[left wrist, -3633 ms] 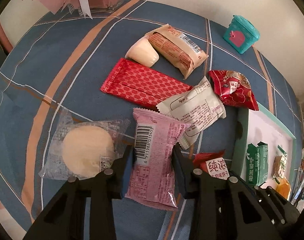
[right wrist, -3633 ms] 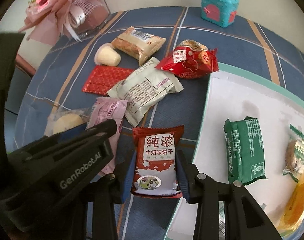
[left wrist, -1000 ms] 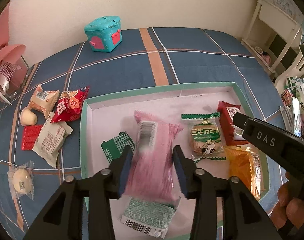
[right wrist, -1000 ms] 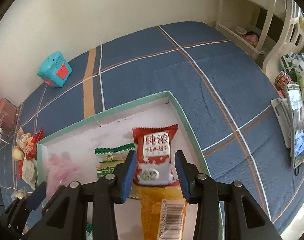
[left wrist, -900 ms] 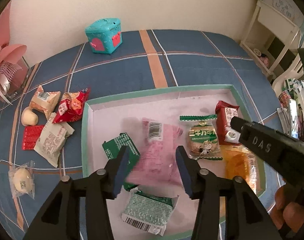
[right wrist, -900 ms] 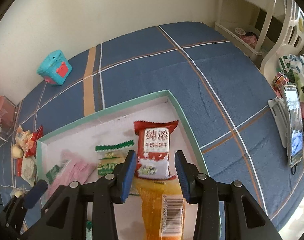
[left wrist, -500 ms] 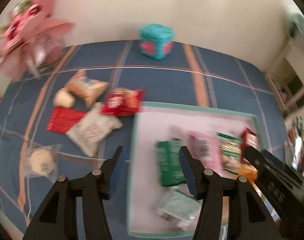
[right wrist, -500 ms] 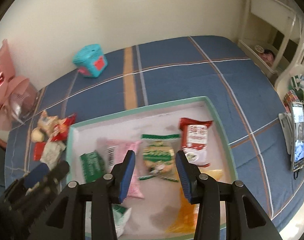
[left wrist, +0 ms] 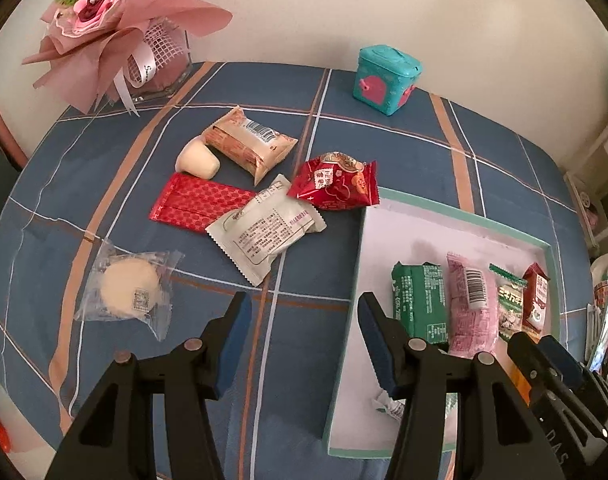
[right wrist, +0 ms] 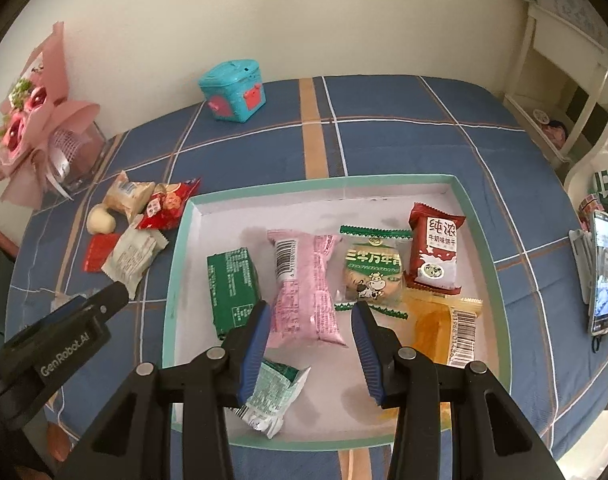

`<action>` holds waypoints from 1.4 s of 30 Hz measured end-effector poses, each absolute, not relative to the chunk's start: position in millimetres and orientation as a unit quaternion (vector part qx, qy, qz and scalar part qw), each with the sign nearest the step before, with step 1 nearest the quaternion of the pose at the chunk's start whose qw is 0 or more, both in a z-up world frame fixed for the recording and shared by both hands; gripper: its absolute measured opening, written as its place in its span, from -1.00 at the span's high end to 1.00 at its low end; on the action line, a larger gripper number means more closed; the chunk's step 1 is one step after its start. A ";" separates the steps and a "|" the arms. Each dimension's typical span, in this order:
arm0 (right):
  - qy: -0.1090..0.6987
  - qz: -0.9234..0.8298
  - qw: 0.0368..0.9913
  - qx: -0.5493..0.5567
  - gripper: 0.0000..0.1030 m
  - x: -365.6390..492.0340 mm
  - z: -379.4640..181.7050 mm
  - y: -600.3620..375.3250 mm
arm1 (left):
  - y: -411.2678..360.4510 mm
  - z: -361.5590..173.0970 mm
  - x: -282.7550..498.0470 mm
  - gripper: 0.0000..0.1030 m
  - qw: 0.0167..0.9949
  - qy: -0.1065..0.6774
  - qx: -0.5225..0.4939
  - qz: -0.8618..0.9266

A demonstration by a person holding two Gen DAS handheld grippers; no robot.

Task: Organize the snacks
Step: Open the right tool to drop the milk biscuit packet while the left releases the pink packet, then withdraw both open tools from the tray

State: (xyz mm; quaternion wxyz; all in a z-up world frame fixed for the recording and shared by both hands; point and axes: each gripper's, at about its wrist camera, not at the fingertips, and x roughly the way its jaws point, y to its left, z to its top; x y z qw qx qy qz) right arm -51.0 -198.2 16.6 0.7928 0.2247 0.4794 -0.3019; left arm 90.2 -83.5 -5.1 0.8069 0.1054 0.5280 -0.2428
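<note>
A teal-rimmed white tray [right wrist: 176, 264] holds several snack packs: a green pack [right wrist: 232, 284], a pink pack [right wrist: 304, 276], a green-and-clear biscuit pack [right wrist: 372, 272], a red milk-biscuit pack [right wrist: 436, 252] and an orange pack [right wrist: 444, 324]. My right gripper [right wrist: 310, 320] is open and empty above the tray's near part. My left gripper [left wrist: 302, 312] is open and empty over the blue cloth, left of the tray [left wrist: 358, 248]. Loose snacks lie on the cloth: a white pack [left wrist: 264, 232], a red flat pack [left wrist: 196, 204], a red bag [left wrist: 336, 188], a tan pack [left wrist: 248, 144], a clear-wrapped round cake [left wrist: 130, 288].
A teal toy box [left wrist: 384, 80] stands at the back near the wall. A pink bouquet [left wrist: 116, 24] stands at the back left. A small white jelly cup [left wrist: 196, 160] lies by the tan pack. A phone [right wrist: 602, 272] lies at the table's right edge.
Both grippers opened and dropped their packs in the tray: pink from the left, red milk-biscuit from the right. The left gripper swung left over the cloth; the right pulled back.
</note>
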 end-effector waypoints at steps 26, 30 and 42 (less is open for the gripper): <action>0.499 -0.287 0.795 0.192 -1.00 -18.9 1.6 -178.3 | -54.7 -11.7 112.3 -0.90 0.825 0.522 0.084 -0.202; 0.498 -0.285 0.798 0.184 -1.00 -10.5 4.0 -168.2 | -45.1 -10.6 117.7 -0.90 0.826 0.523 0.078 -0.196; 0.498 -0.247 0.811 0.182 -1.00 21.3 6.7 -123.7 | 14.8 1.7 146.6 -0.91 0.838 0.523 0.050 -0.150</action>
